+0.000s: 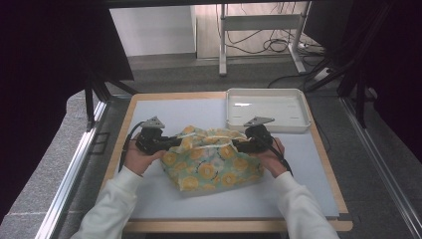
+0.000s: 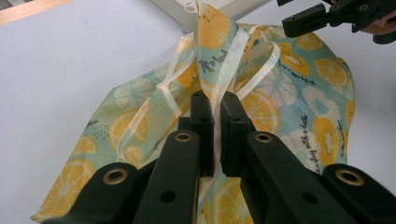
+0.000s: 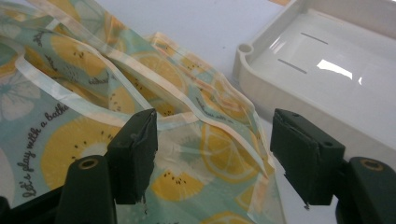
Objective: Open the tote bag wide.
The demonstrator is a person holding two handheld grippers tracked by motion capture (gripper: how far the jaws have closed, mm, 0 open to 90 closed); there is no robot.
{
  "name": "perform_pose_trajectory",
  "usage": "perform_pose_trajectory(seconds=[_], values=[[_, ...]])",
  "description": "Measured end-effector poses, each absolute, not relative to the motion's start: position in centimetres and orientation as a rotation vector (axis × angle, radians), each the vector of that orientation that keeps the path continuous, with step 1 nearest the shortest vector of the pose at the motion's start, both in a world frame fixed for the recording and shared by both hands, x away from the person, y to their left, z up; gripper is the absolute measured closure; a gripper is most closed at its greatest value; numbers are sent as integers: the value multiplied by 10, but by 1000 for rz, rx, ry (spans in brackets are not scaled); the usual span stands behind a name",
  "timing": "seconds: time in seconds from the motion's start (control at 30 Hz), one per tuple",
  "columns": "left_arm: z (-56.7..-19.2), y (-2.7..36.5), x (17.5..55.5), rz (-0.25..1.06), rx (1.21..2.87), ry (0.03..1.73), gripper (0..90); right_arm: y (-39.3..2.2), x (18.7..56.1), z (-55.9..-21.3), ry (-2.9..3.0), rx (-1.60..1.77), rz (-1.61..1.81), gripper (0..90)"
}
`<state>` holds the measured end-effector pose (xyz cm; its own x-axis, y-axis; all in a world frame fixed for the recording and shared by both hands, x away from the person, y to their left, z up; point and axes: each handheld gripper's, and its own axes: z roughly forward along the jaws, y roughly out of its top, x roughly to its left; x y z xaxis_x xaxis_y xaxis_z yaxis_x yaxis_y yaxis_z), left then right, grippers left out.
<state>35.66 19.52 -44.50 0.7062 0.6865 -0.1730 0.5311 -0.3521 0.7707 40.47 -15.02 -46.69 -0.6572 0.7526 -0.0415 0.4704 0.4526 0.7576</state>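
Left hand-held gripper (image 2: 215, 105) pressed together on a pale-trimmed edge of the lemon-print cloth bag (image 1: 211, 162), pinching the fabric upright. Bag lying crumpled mid-counter (image 1: 164, 112), just in front of the white tray (image 1: 303, 107). Right hand-held gripper (image 3: 212, 149) spread, jaws straddling the bag's opposite rim without pressing it. Best done by keeping the left pinch steady and low, sliding the right jaws fully over a single trimmed layer before closing, not a bunched fold. Once both edges are held, drawing apart gently and evenly should open or flatten the bag without dragging it towards the tray
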Motion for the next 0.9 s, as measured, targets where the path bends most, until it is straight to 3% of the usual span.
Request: perform_pose_trajectory(seconds=[0.9], values=[[-447,197,358,221,2039,936,866,-116,431,-485,2476,892,901,351]])
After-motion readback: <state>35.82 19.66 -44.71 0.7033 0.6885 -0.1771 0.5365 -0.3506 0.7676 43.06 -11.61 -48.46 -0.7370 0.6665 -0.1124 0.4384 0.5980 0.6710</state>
